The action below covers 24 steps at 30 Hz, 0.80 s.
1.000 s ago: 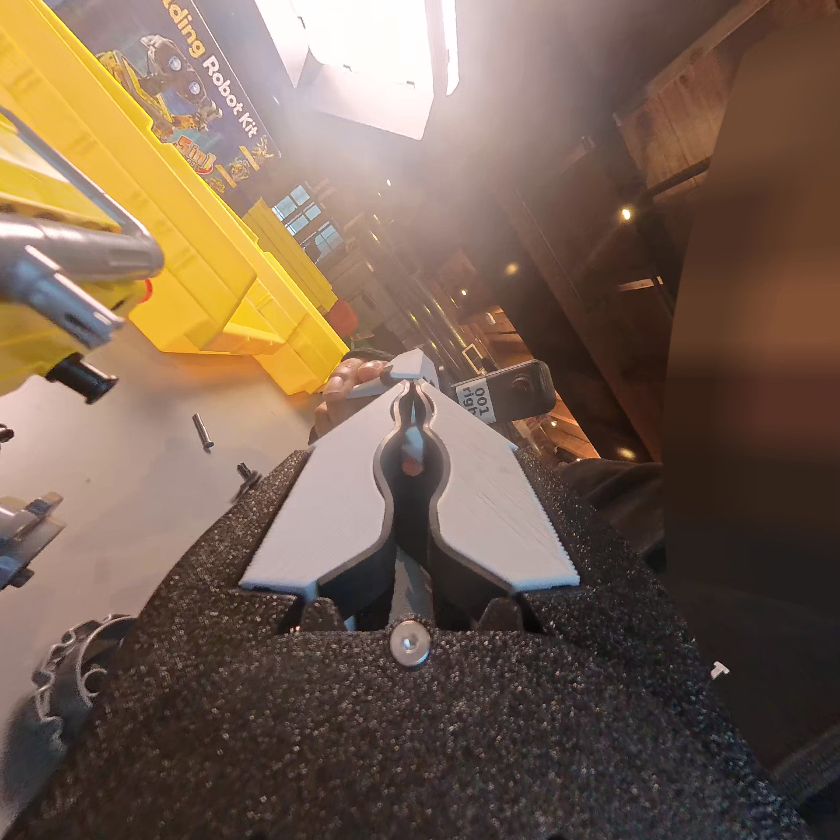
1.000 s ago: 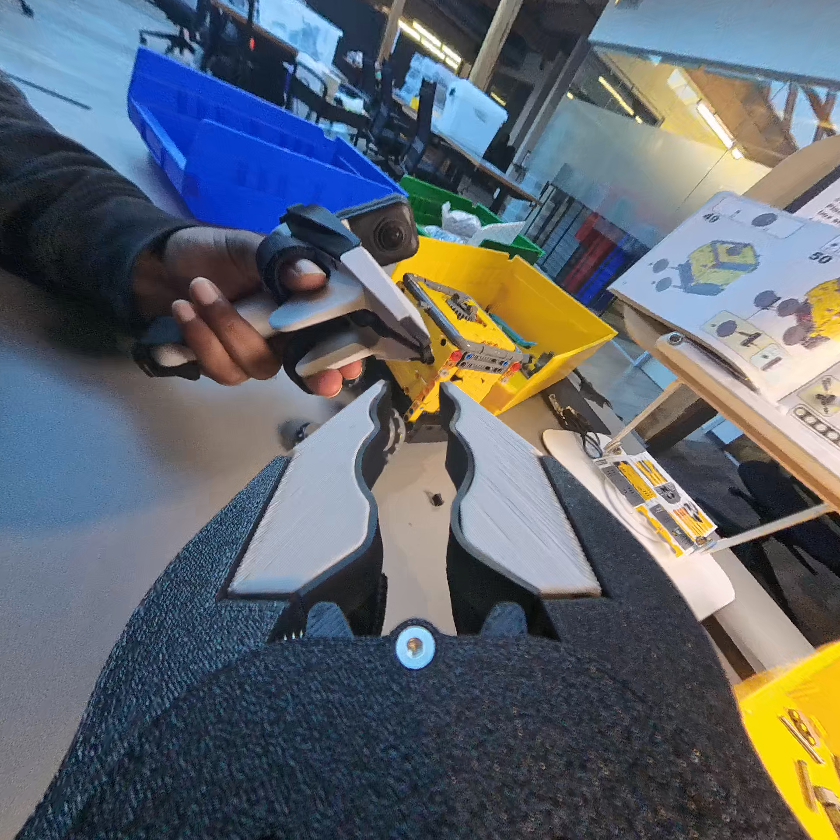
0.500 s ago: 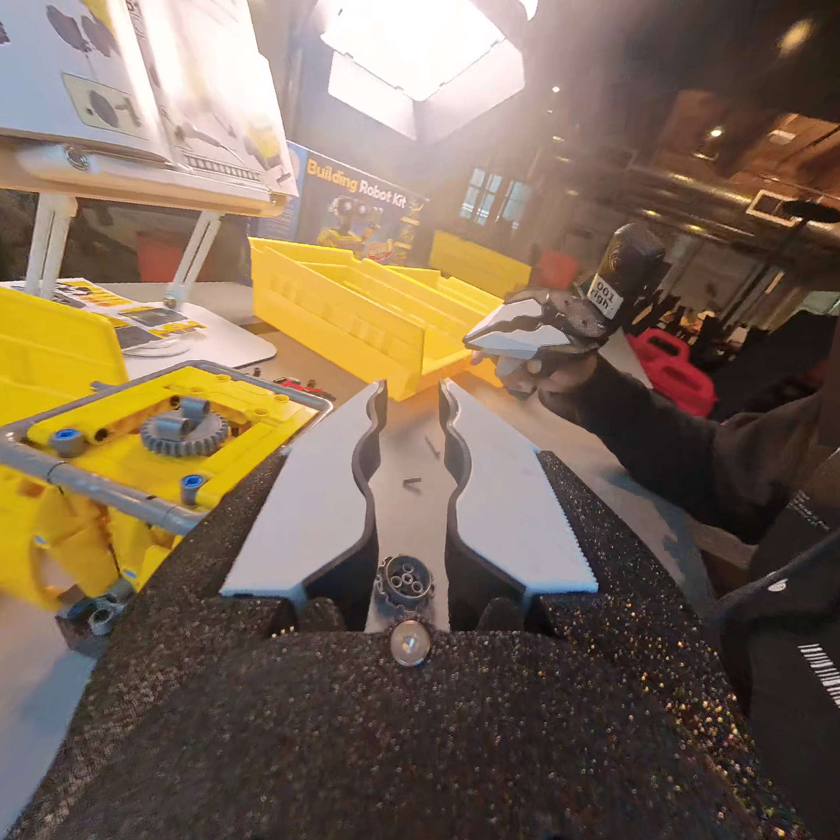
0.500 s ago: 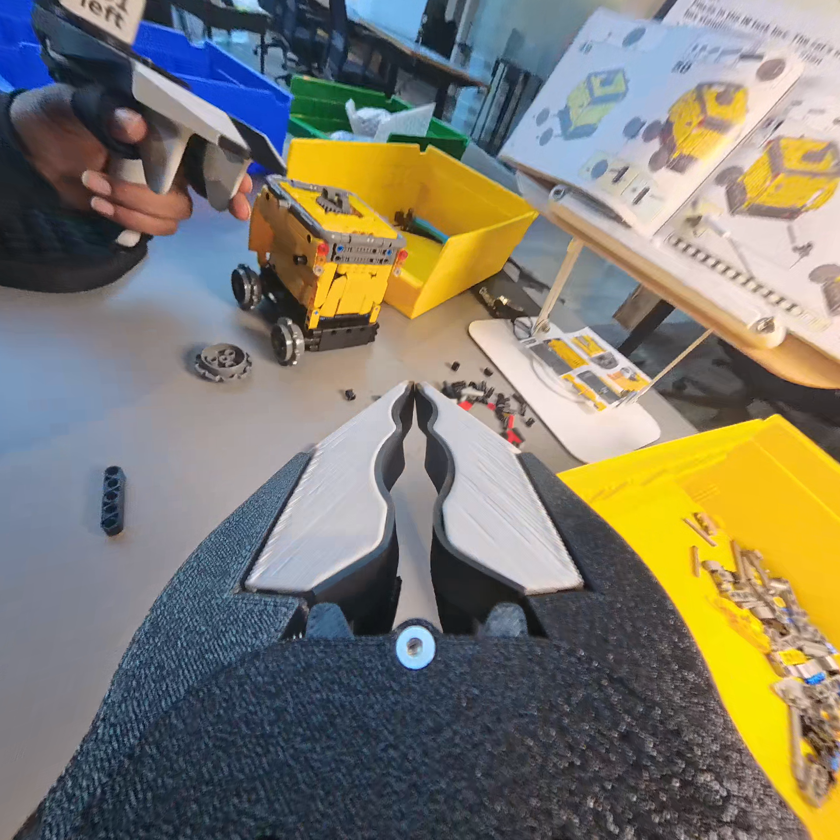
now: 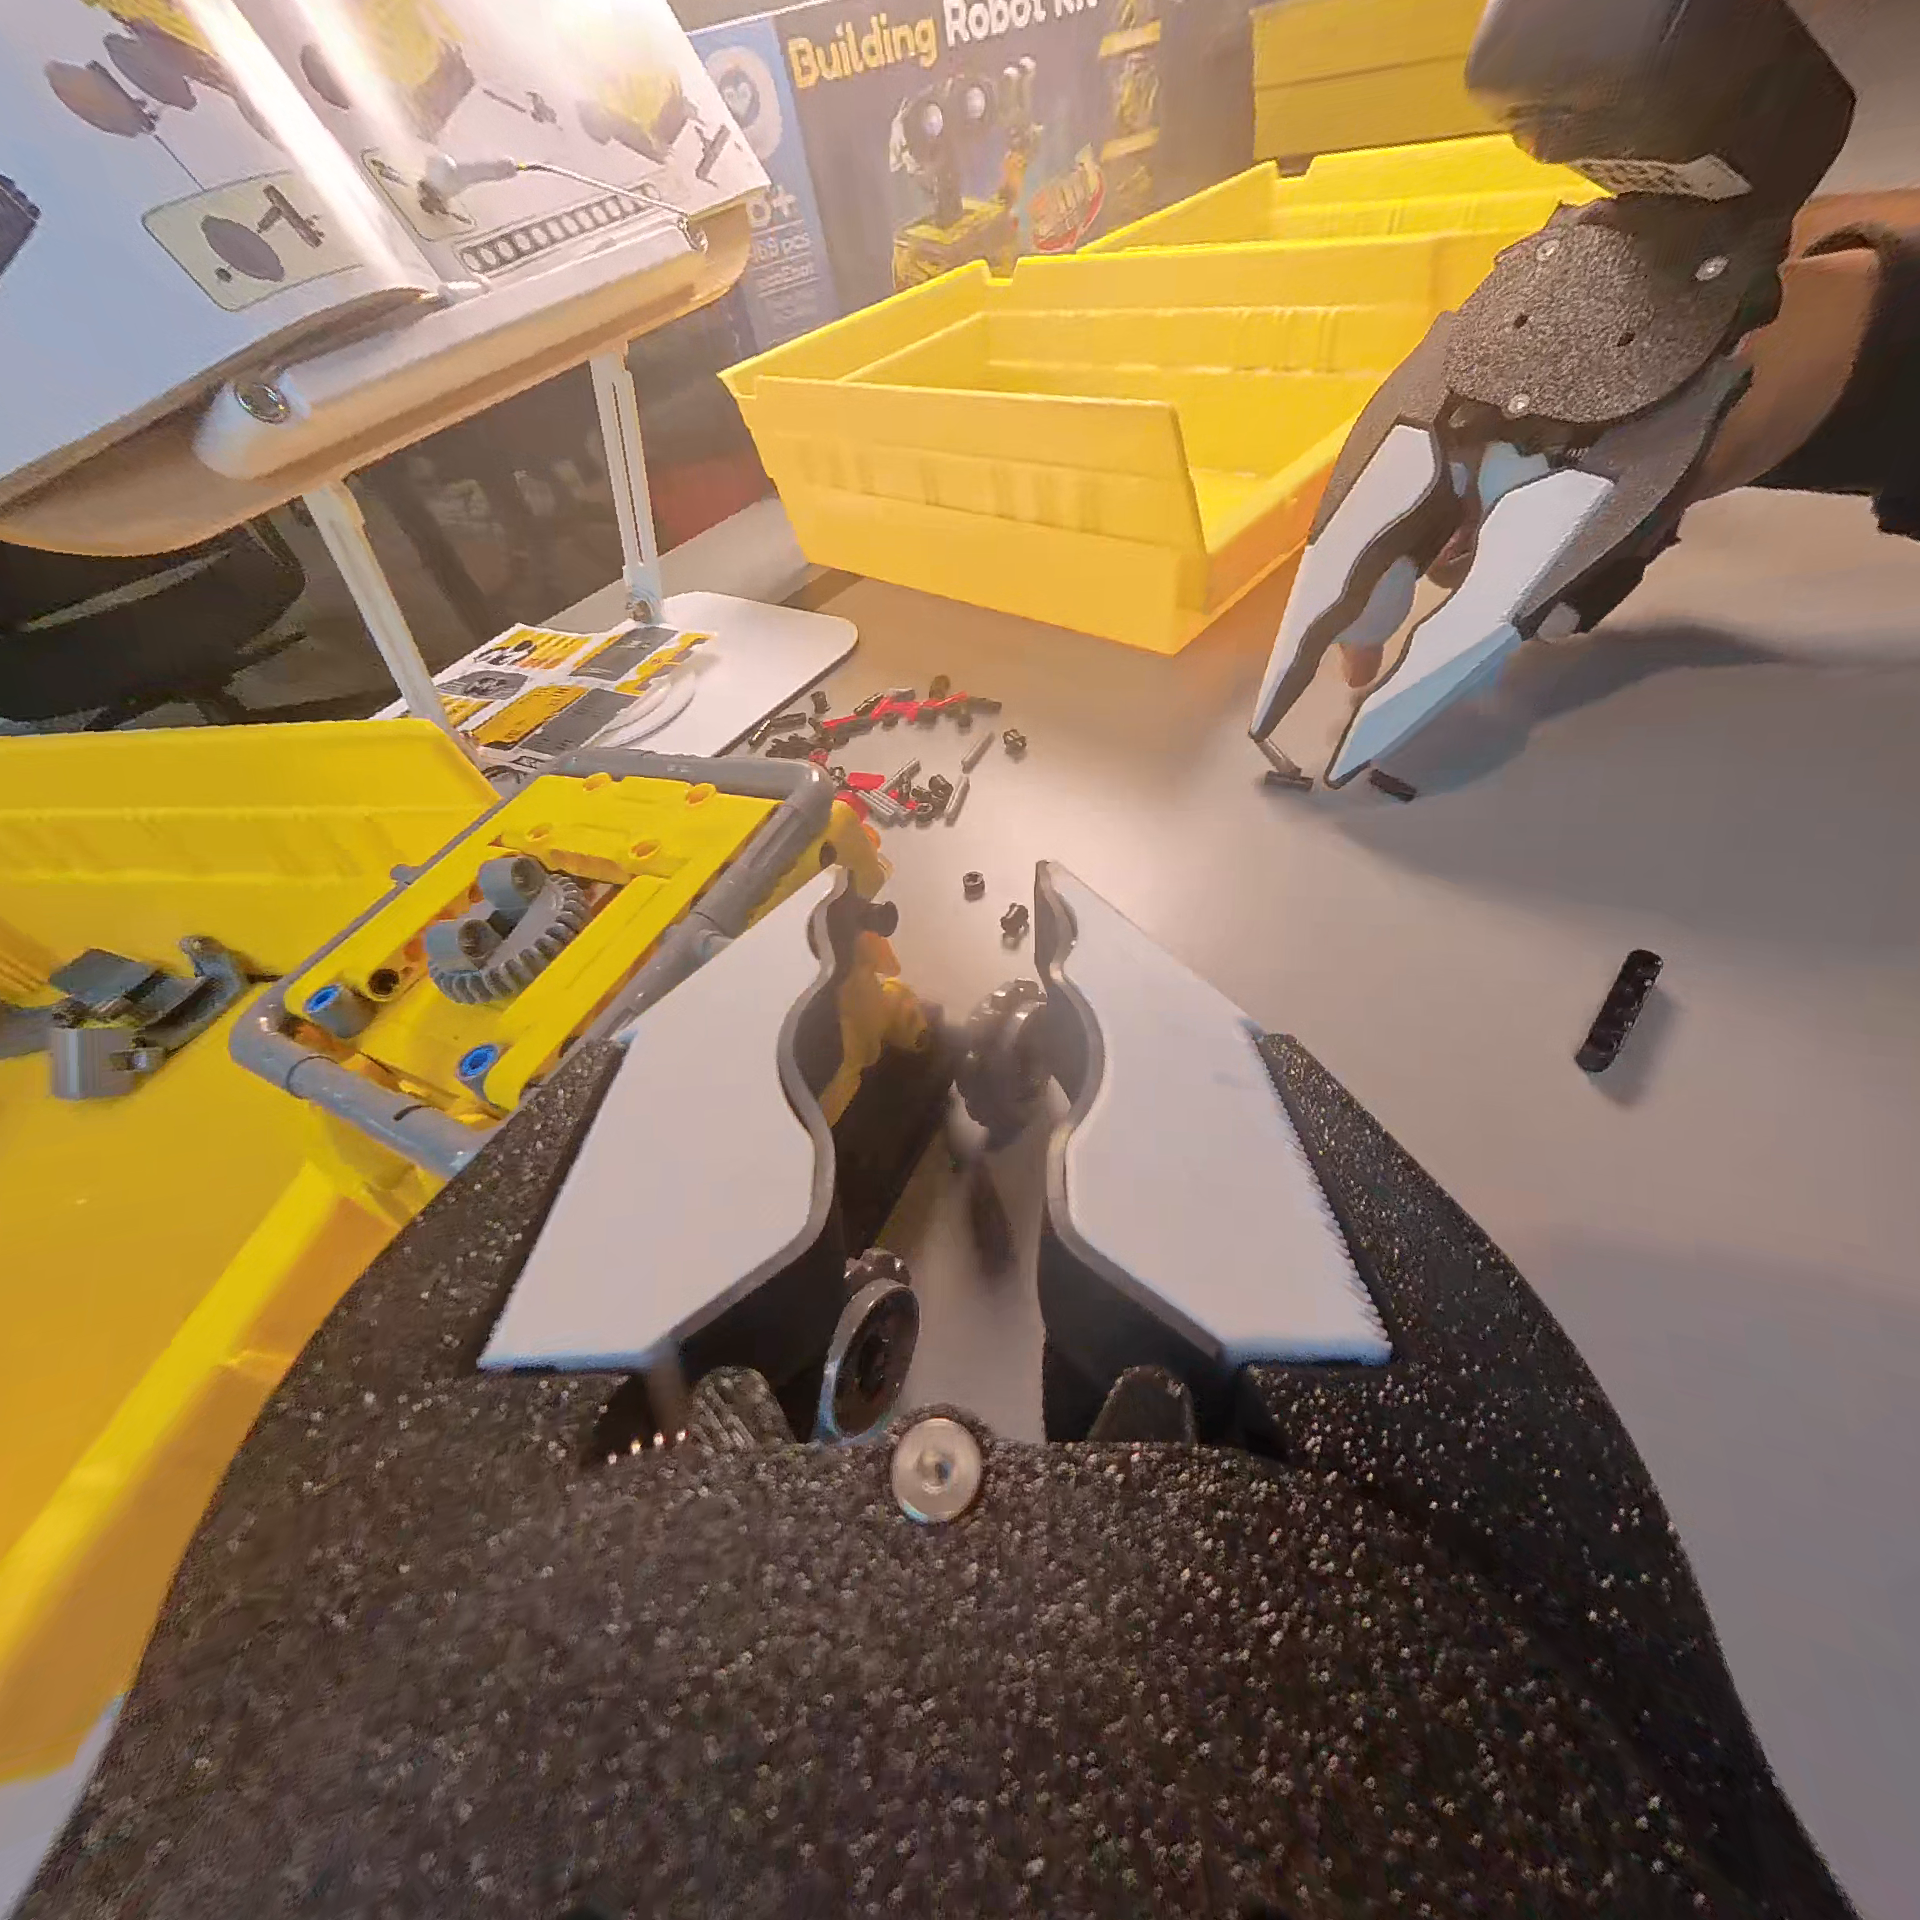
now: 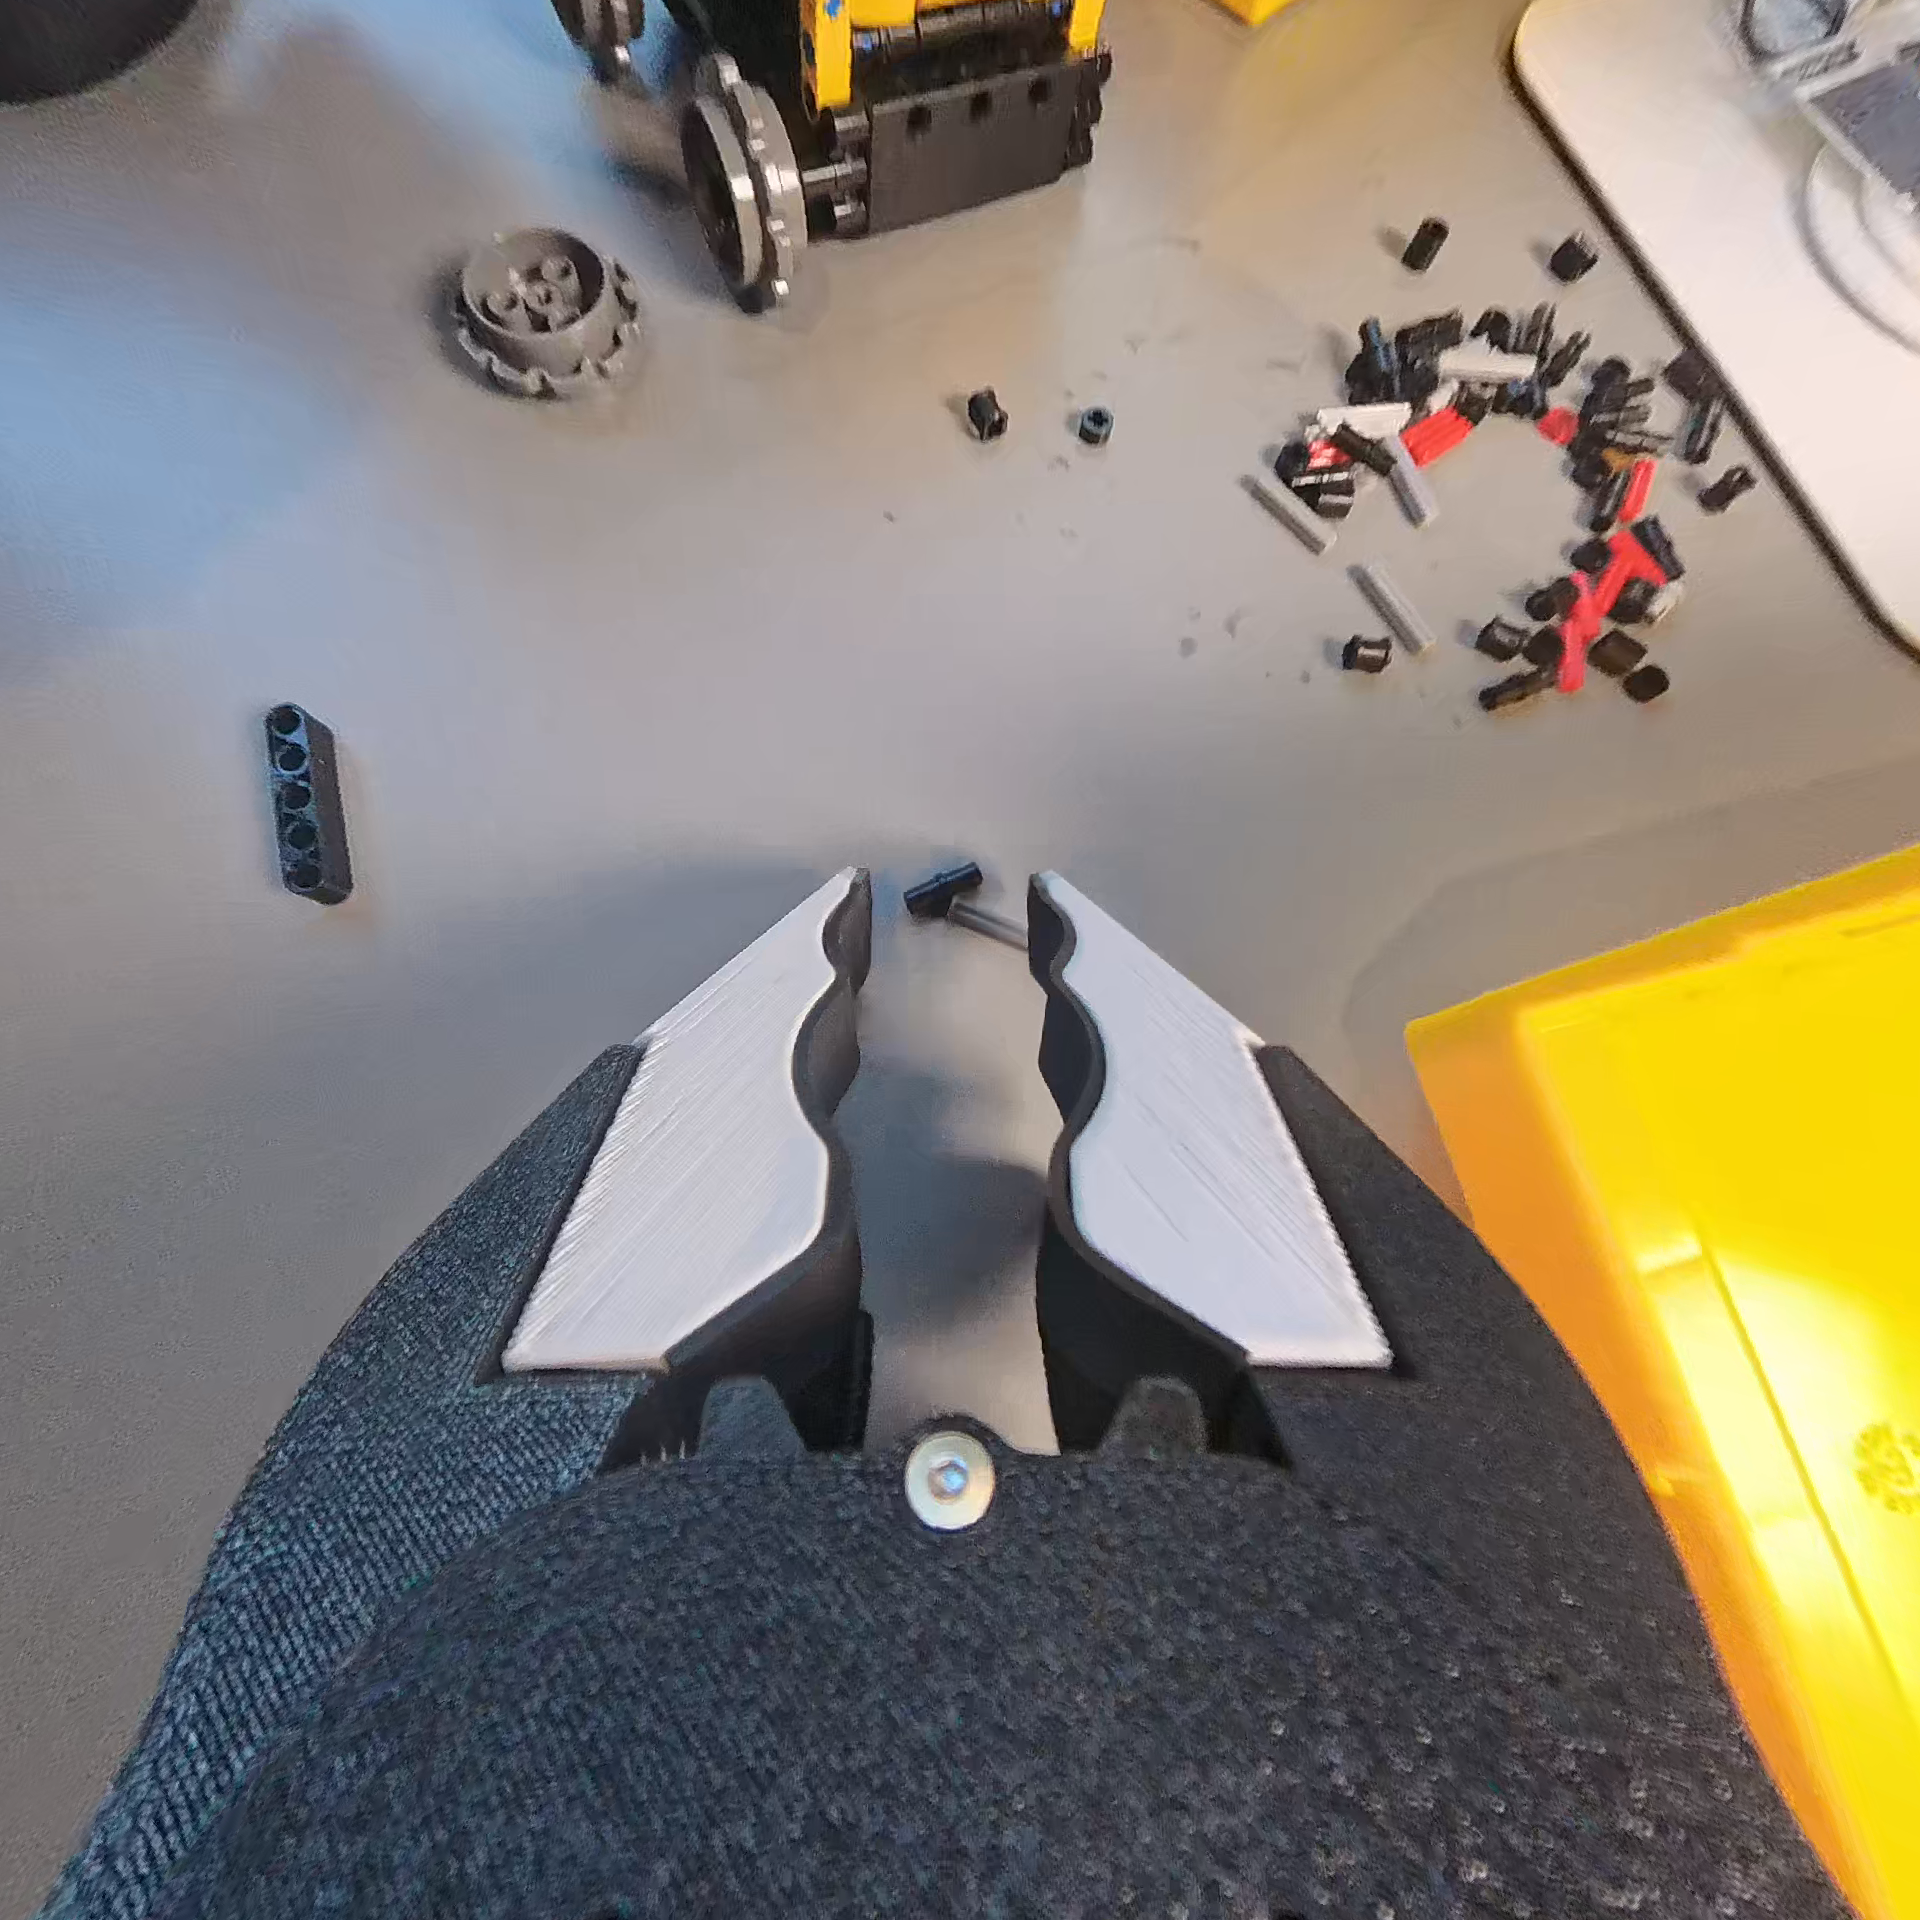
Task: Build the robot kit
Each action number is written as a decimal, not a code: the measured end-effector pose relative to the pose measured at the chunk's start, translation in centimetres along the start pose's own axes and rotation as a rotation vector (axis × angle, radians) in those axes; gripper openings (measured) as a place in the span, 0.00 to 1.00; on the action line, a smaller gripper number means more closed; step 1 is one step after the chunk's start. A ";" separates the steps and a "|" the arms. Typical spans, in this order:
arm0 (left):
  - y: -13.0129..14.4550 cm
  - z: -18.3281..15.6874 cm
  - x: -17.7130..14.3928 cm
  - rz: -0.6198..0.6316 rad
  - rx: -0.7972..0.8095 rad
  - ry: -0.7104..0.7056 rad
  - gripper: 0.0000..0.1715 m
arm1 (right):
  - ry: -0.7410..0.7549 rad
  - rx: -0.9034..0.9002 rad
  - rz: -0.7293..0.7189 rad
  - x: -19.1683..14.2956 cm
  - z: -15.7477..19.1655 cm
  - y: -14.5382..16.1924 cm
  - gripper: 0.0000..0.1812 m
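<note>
My left gripper (image 5: pixel 940 883) is open, low over the grey table, right beside a yellow brick-built robot model (image 5: pixel 540 935). A loose grey toothed wheel (image 5: pixel 1003 1049) shows blurred between its fingers, and one of the model's wheels (image 5: pixel 868 1340) shows near their base. My right gripper (image 6: pixel 948 894) is open with its tips just above the table. A small black pin on a thin grey axle (image 6: pixel 940 891) lies between the tips. The right gripper (image 5: pixel 1299 758) also shows in the left wrist view, held by a hand. The grey wheel (image 6: pixel 545 312) lies beside the model (image 6: pixel 883 104).
A black five-hole beam (image 6: pixel 307 800) lies to the left. A pile of small black, red and grey parts (image 6: pixel 1507 499) lies to the right, by a white stand base (image 6: pixel 1714 208). Yellow bins (image 6: pixel 1714 1247) (image 5: pixel 1039 447) and a booklet on a stand (image 5: pixel 312 208) border the table. The left gripper's tips are roughly 20 centimetres from the right gripper's.
Both grippers have tilted down to the table. The right one opened from nearly shut and now straddles the black pin. The left one moved in beside the model and over the grey wheel.
</note>
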<state>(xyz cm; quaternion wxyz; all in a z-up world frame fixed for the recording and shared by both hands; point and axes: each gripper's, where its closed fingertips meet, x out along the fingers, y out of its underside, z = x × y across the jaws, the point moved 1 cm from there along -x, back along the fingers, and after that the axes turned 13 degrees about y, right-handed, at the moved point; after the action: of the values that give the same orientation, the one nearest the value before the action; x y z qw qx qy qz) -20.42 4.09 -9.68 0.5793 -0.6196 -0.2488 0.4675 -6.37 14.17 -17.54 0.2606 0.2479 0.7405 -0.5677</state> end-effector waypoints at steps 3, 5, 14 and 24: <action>0.1 -0.2 0.2 0.001 -0.012 0.010 0.21 | 0.006 0.011 0.030 0.3 0.0 0.3 0.17; 0.2 -0.2 0.2 0.000 -0.021 0.016 0.21 | 0.002 0.021 0.044 0.3 0.2 0.2 0.17; -0.1 -0.4 0.1 -0.022 -0.059 0.040 0.21 | 0.002 0.007 0.095 0.7 0.3 0.3 0.14; 0.1 -0.6 0.3 -0.021 -0.078 0.056 0.21 | -0.056 -0.006 0.122 0.8 0.6 0.2 0.09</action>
<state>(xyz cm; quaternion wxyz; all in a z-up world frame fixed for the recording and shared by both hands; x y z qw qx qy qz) -19.75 4.02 -9.95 0.5663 -0.6519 -0.2572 0.4338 -6.79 13.73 -18.32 0.3162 0.2761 0.7180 -0.5552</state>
